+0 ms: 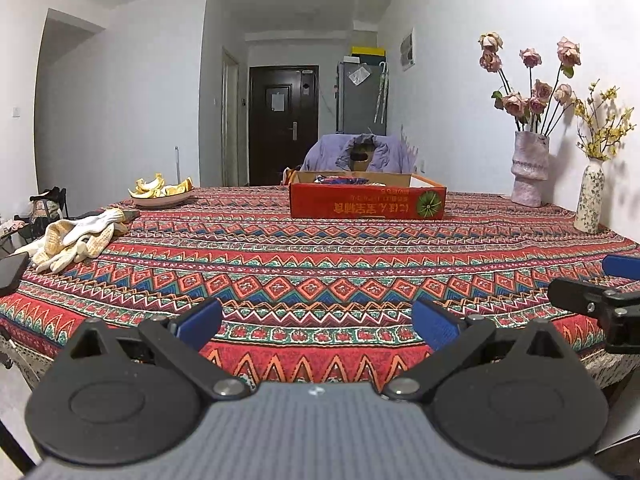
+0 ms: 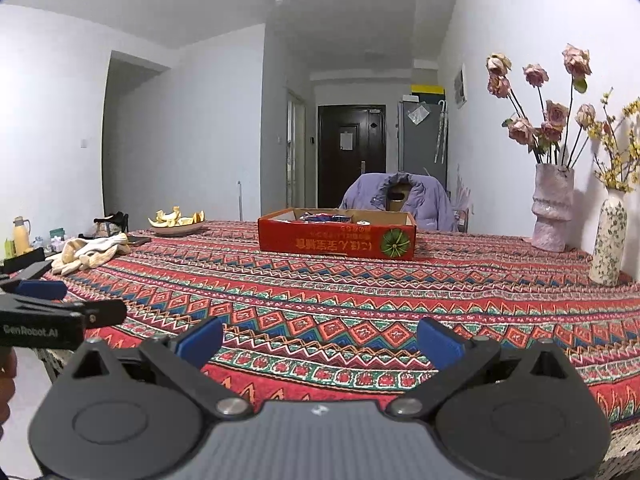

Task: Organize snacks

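Both grippers, left [image 1: 316,322] and right [image 2: 320,340], hover at the tabletop's [image 1: 320,264] near edge, jaws spread wide, holding nothing. One red box [image 1: 367,200] sits near the far edge, snacks [image 2: 324,216] inside; its upside-down print is unreadable. Two vases [image 1: 530,168] stand along the right edge, one plate [image 1: 162,199] of peels and two gloves [image 1: 76,236] by the left. "GenRobot.AI" is printed on the left gripper's side.
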`<state>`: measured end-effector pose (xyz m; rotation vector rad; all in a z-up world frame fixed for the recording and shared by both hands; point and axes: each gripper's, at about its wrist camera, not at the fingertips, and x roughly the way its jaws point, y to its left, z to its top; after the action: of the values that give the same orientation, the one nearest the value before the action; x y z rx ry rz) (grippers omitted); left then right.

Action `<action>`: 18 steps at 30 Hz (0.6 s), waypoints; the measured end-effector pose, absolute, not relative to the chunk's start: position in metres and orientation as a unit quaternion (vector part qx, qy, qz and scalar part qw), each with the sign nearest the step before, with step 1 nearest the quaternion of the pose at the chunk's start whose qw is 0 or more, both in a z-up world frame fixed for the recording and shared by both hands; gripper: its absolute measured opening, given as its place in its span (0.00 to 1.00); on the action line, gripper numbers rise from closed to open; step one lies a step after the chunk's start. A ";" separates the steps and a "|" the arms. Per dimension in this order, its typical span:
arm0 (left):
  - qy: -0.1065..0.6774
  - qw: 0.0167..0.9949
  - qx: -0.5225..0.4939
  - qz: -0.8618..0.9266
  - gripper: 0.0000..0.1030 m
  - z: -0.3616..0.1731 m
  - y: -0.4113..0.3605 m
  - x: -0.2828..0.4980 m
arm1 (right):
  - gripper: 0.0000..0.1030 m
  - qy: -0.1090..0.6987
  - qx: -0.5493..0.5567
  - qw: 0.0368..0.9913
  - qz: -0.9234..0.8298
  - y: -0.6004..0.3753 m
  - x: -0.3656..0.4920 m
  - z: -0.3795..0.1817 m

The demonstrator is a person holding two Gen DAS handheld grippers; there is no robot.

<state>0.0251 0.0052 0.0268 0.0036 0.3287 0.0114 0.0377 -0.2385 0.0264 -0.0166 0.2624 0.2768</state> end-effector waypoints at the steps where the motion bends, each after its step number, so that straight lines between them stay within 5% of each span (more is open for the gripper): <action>1: 0.163 0.987 0.002 0.006 1.00 0.027 0.005 0.024 | 1.00 0.129 -0.011 0.982 0.136 -0.238 0.038 0.027; 18: 0.167 0.986 0.002 -0.001 1.00 0.027 0.006 0.024 | 1.00 0.130 -0.009 0.983 0.126 -0.242 0.036 0.025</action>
<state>0.0242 0.0056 0.0268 0.0038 0.3350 -0.0021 0.0364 -0.2416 0.0246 -0.0172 0.2613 0.2536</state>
